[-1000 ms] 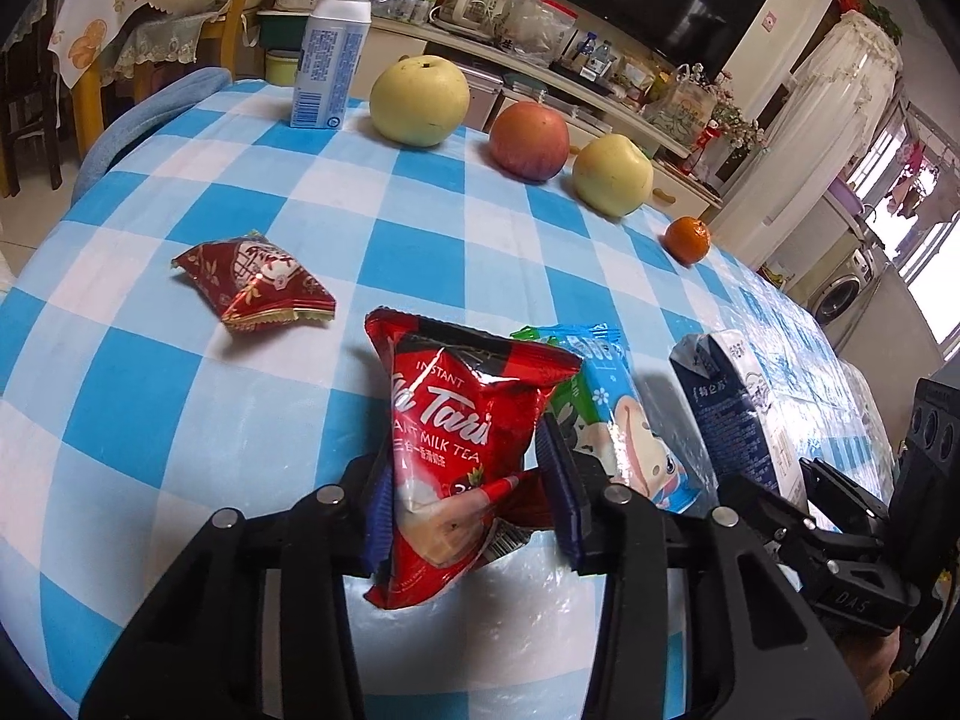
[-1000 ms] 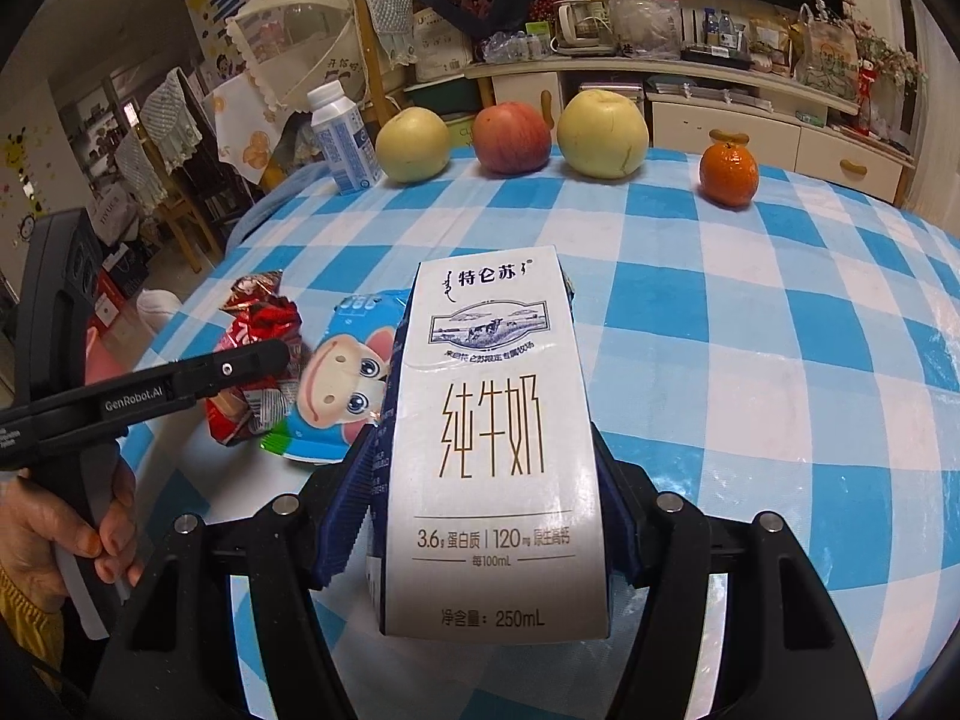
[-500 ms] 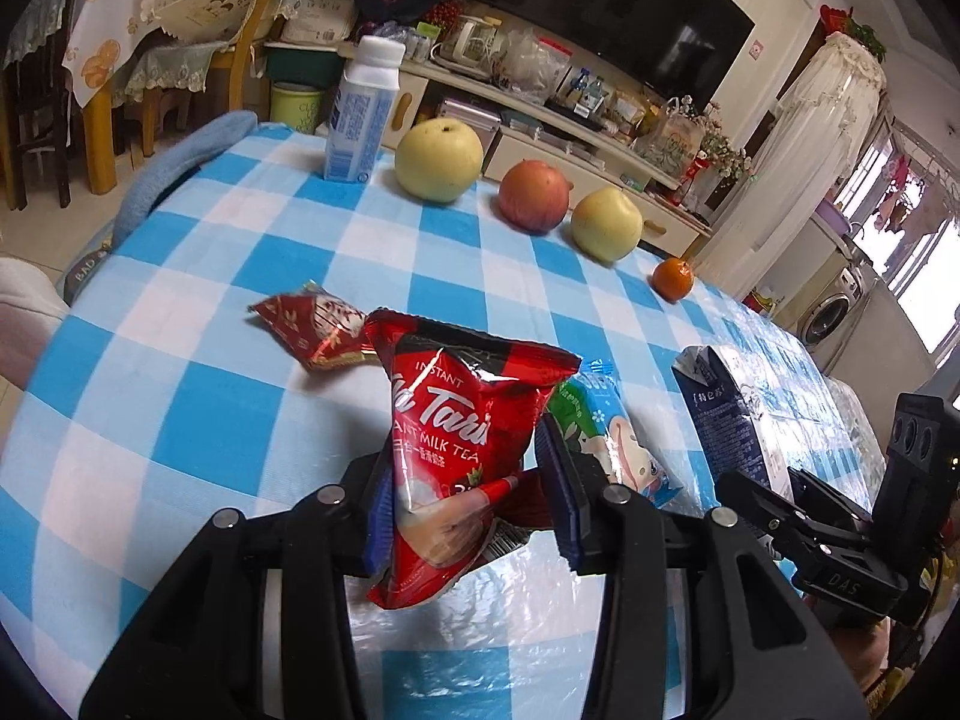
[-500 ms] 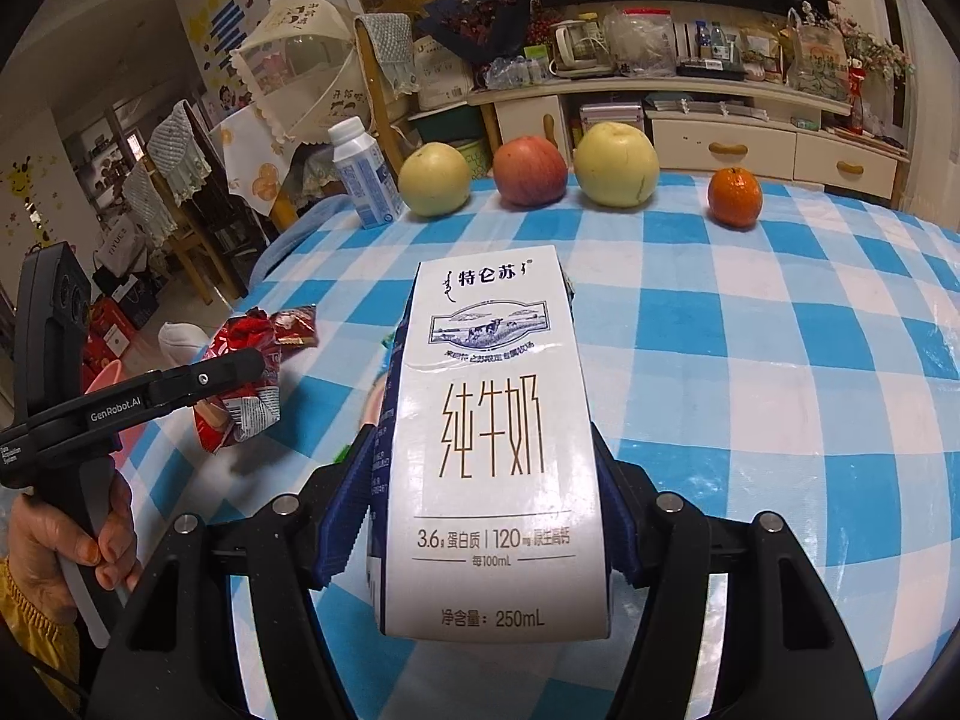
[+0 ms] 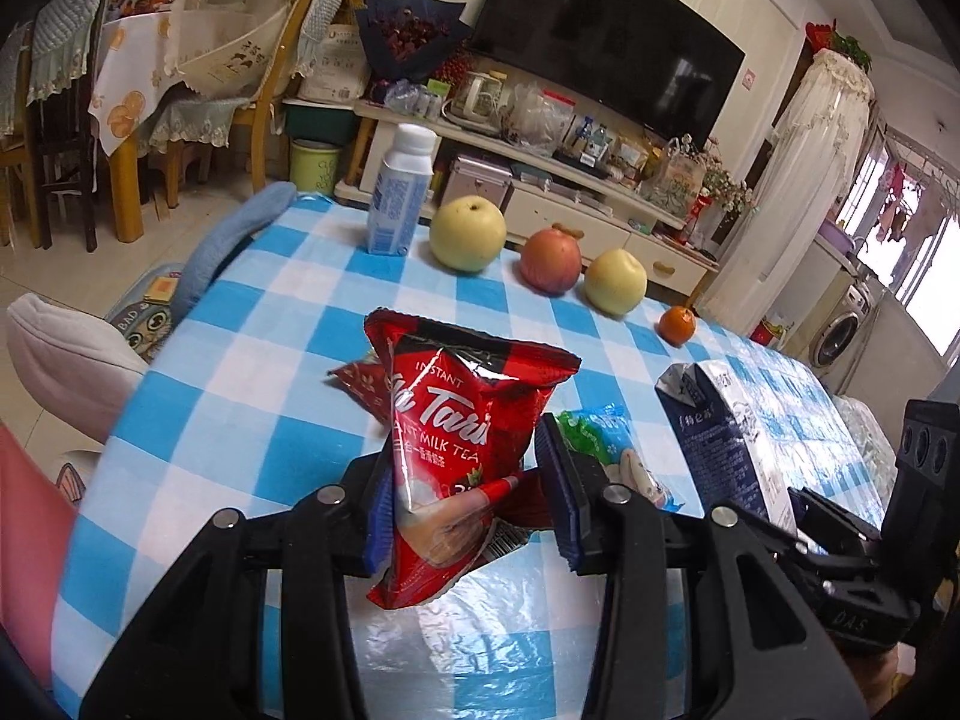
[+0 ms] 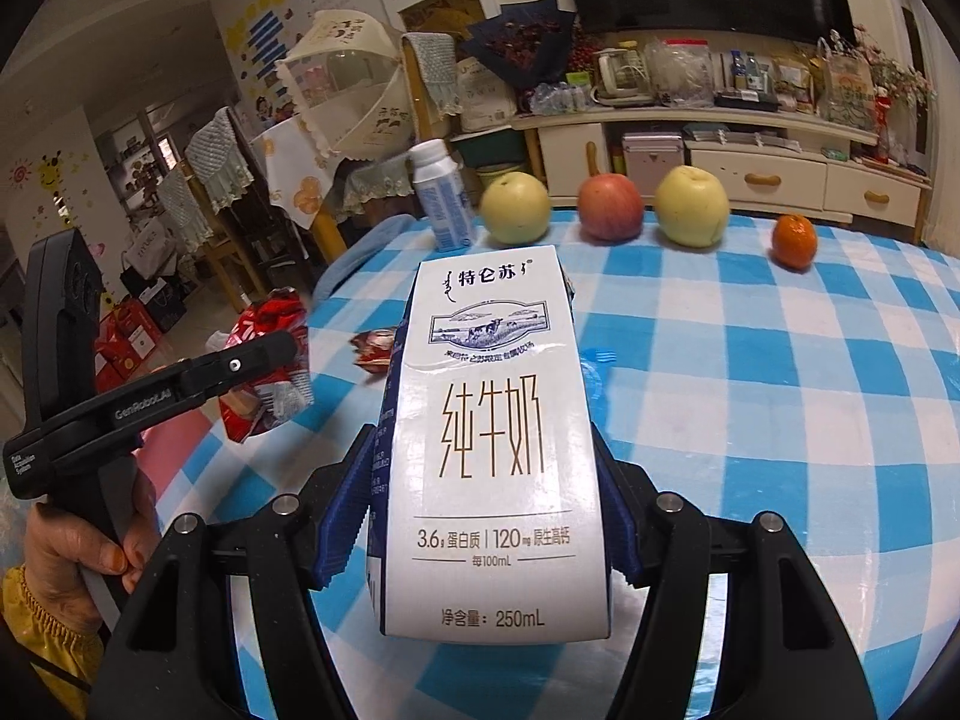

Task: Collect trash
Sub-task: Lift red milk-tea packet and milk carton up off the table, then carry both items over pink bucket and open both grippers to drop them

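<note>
Two grips: left gripper jaws clamped on milk tea packet; right gripper jaws clamped on milk carton.

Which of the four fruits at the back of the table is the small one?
The orange, at the right end of the row. The two yellow pears and the red apple are much larger.

Readable print on two packs and a gripper

Red sachet: "INSTANT… MILK TEA". Milk carton: "特仑苏", "纯牛奶", "3.6g 蛋白质", "250mL". Left gripper's arm: "GenRobot.AI".
</note>
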Demonstrator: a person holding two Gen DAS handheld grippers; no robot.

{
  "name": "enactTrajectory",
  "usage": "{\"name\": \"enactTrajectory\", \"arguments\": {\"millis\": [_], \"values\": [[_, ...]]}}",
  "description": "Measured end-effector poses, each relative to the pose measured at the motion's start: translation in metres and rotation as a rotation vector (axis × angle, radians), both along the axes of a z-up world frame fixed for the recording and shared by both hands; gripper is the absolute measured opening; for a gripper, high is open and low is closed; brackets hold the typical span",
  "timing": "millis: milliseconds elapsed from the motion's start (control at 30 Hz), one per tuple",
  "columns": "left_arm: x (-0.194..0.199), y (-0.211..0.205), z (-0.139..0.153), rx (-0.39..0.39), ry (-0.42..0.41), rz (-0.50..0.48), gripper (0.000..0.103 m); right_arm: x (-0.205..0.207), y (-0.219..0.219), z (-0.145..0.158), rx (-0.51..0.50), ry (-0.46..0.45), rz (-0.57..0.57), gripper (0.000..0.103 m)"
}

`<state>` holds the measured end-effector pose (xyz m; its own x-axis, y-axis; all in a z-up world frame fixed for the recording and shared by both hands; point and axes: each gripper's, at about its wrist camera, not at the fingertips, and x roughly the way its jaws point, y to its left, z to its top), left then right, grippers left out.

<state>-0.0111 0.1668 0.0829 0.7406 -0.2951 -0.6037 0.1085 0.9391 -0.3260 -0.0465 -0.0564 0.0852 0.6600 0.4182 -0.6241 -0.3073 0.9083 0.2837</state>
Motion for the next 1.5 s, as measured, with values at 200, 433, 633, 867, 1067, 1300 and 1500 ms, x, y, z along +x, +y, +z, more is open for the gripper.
{"name": "enactTrajectory", "arguments": {"millis": [200, 433, 633, 867, 1067, 1300, 1500], "values": [[-0.006, 0.025, 0.01, 0.0, -0.01, 0.064, 0.043, -0.008, 0.046, 0.01, 0.012, -0.004, 0.075, 0.066], [-0.019, 0.069, 0.022, -0.029, -0.038, 0.181, 0.043, -0.016, 0.112, 0.015, 0.01, -0.003, 0.176, 0.066], [-0.039, 0.12, 0.033, -0.034, -0.056, 0.366, 0.043, -0.015, 0.176, 0.022, 0.024, -0.004, 0.259, 0.066], [-0.07, 0.2, 0.036, -0.052, -0.041, 0.613, 0.043, -0.019, 0.258, 0.032, 0.002, -0.012, 0.456, 0.066], [-0.098, 0.263, 0.035, -0.074, -0.034, 0.794, 0.043, -0.028, 0.32, 0.032, -0.036, -0.029, 0.556, 0.066], [-0.111, 0.31, 0.027, -0.062, 0.035, 0.935, 0.045, -0.023, 0.371, 0.01, -0.056, 0.011, 0.605, 0.071], [-0.109, 0.317, 0.029, -0.016, 0.045, 0.962, 0.065, -0.011, 0.36, -0.002, -0.002, 0.081, 0.537, 0.083]]}}
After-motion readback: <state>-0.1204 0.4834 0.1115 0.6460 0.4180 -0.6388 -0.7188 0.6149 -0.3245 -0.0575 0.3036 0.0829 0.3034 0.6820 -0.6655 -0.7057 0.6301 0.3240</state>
